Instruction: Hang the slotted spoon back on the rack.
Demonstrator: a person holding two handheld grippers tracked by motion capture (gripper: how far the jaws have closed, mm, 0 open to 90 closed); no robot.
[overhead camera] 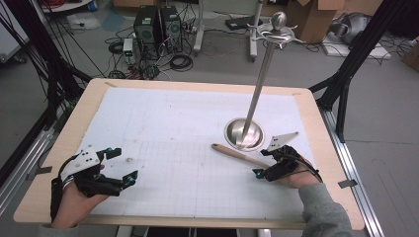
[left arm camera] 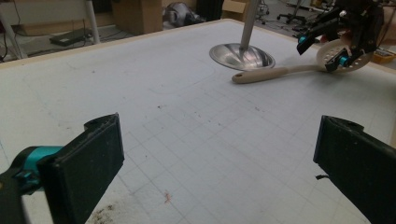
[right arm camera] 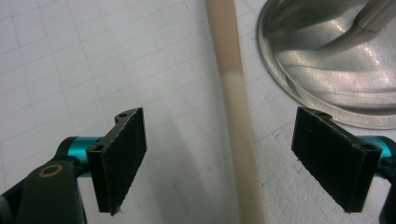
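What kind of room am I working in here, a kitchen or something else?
Most likely a lab or workshop, not a kitchen. Computer towers stand on the bare floor among loose cables, cardboard boxes sit behind, and the table carries a gridded white mat within a black frame.

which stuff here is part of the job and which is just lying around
In the job:
- slotted spoon, handle between the open right gripper jaws
- metal stand beside it

Just there:
- left gripper, open, idle
- computer towers on the floor
- cardboard boxes
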